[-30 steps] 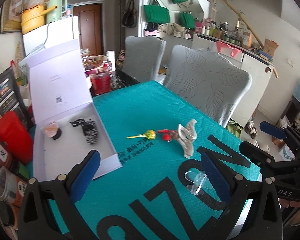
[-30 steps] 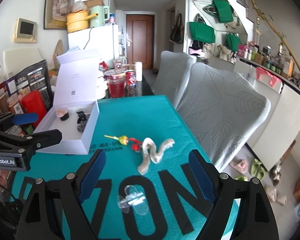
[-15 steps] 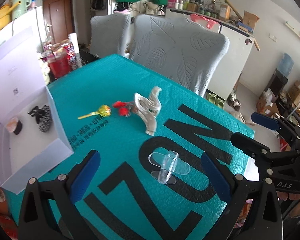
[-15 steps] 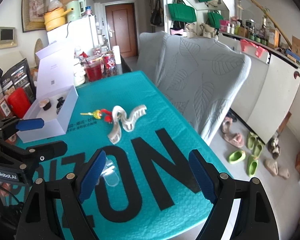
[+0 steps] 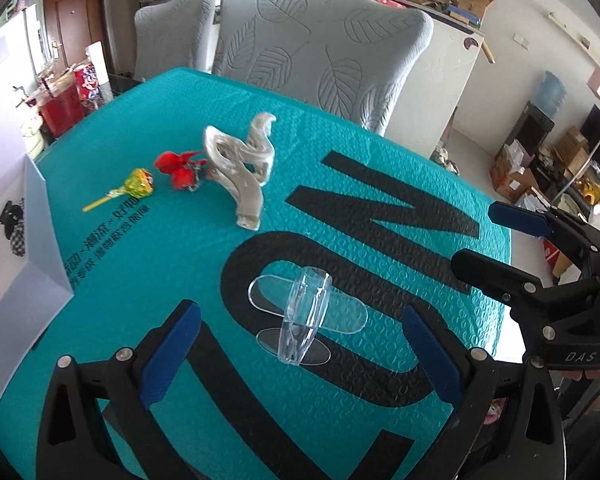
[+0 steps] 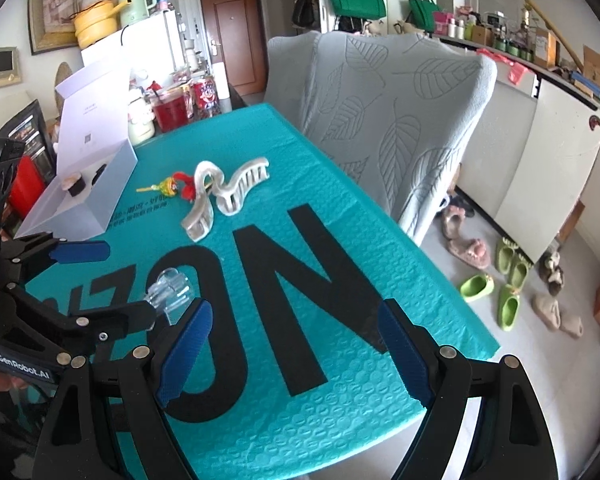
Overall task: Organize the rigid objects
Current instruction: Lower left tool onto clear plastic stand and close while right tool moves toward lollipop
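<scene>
A clear plastic toy plane lies on the teal mat, between and just ahead of my open left gripper; it also shows in the right wrist view. Farther back lie a pearly hair claw, a red candy and a green lollipop. The white open box stands at the left, holding small dark items. My right gripper is open and empty over the mat's near right part.
Grey leaf-patterned chairs stand behind the table. Red jars and cans sit at the far end. The mat's right edge drops to the floor with slippers.
My left gripper has moved forward and down toward the clear plane, which now lies between its fingers. My right gripper has swung right, leaving the plane at its left.
</scene>
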A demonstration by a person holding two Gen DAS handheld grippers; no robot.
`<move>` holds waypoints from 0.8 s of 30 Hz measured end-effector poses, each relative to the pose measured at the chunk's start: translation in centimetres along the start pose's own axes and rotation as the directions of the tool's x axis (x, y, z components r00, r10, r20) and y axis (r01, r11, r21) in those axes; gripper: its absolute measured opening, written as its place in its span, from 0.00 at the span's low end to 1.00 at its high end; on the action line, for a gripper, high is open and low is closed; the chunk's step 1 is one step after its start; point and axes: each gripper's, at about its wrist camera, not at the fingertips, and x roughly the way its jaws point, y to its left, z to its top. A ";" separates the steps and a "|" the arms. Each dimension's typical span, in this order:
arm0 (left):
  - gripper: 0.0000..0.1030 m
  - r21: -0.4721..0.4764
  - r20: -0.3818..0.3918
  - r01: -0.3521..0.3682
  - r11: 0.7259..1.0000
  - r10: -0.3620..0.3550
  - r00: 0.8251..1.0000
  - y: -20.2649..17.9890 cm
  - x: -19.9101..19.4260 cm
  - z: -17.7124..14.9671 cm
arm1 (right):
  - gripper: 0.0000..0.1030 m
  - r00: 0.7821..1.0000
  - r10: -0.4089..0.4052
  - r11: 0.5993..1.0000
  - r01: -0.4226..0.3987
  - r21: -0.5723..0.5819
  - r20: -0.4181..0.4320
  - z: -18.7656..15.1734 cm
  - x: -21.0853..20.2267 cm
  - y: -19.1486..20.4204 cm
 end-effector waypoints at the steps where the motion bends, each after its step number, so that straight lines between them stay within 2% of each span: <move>1: 1.00 0.002 -0.006 0.006 1.000 -0.006 1.000 0.0 0.4 -0.1 | 0.83 1.000 0.003 1.000 -0.003 0.007 -0.008 -0.2 0.3 -0.2; 7: 1.00 0.066 -0.032 -0.003 0.998 0.005 0.999 -0.5 2.6 -0.4 | 0.83 0.999 0.006 0.999 -0.004 0.045 -0.039 -0.7 1.3 -1.2; 11: 1.00 0.079 -0.053 0.021 0.997 -0.016 0.998 -0.4 3.6 -0.6 | 0.83 0.999 0.005 0.998 -0.002 0.065 -0.045 -0.7 1.7 -1.8; 16: 0.98 0.127 -0.031 -0.009 0.992 0.013 0.999 -0.7 3.9 -0.6 | 0.83 0.999 0.008 0.996 -0.004 0.086 -0.050 -0.4 2.1 -2.3; 18: 0.95 0.127 -0.021 -0.012 0.992 0.014 1.000 -0.6 3.9 -0.5 | 0.83 0.999 0.011 0.996 -0.006 0.094 -0.053 -0.4 2.3 -2.4; 20: 0.78 0.136 -0.003 -0.014 0.991 0.014 1.000 -0.7 3.7 -0.6 | 0.83 0.998 0.016 0.995 -0.010 0.103 -0.058 -0.4 2.6 -2.4; 24: 0.76 0.148 0.006 -0.016 0.989 0.015 1.000 -0.7 3.0 -0.9 | 0.83 0.998 0.021 0.994 -0.014 0.109 -0.064 -0.3 2.9 -2.3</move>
